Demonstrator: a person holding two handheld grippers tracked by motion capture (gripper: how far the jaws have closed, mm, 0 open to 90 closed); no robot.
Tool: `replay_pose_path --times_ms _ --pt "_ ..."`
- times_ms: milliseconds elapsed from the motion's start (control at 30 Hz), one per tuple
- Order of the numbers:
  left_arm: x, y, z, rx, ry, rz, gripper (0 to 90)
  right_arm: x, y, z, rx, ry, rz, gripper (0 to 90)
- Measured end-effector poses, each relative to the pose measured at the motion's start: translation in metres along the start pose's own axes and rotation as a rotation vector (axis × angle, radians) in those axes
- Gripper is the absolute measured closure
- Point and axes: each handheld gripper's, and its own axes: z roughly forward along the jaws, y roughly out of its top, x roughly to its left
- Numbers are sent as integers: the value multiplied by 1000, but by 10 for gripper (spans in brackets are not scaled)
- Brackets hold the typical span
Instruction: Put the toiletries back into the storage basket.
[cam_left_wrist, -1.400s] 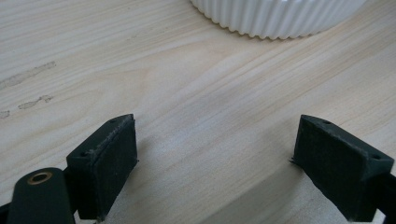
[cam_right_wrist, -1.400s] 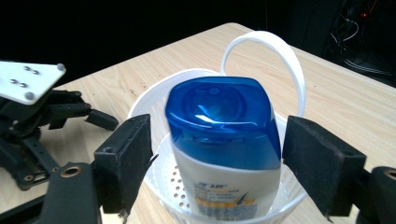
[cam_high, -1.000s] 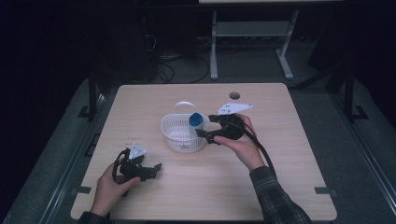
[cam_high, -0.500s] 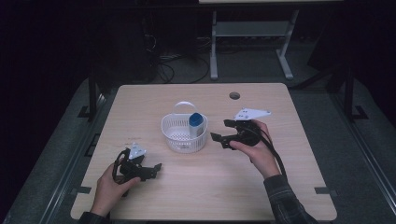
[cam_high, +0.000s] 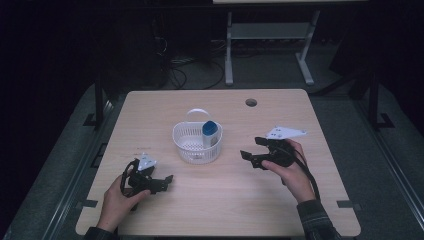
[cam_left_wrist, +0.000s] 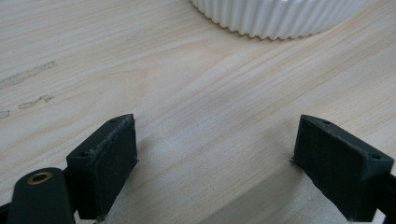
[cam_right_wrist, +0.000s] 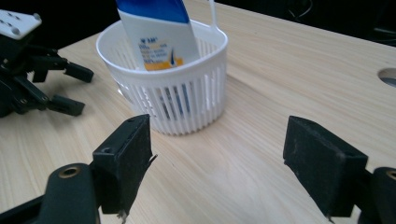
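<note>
Standing near the table's (cam_high: 280, 200) middle, a white slatted basket (cam_high: 196, 145) holds an upright white bottle (cam_high: 209, 134) with a blue cap. My left tool (cam_high: 167, 181) and right tool (cam_high: 251, 148) flank it, both gaping, empty.

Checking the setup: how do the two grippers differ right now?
The right gripper is held just off the basket's right side, pointing at it; the left gripper sits nearer the table's front edge, left of the basket. The right hand reaches further forward than the left hand. Both grippers are open and empty.
</note>
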Motion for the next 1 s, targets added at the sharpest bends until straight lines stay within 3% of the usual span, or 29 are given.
replay_pose_path --times_ms 700,1000 --pt "0 0 0 2 -1 2 126 -9 -45 -31 56 -58 29 230" --pt "0 0 0 2 0 3 126 -17 -69 -41 103 -104 68 231"
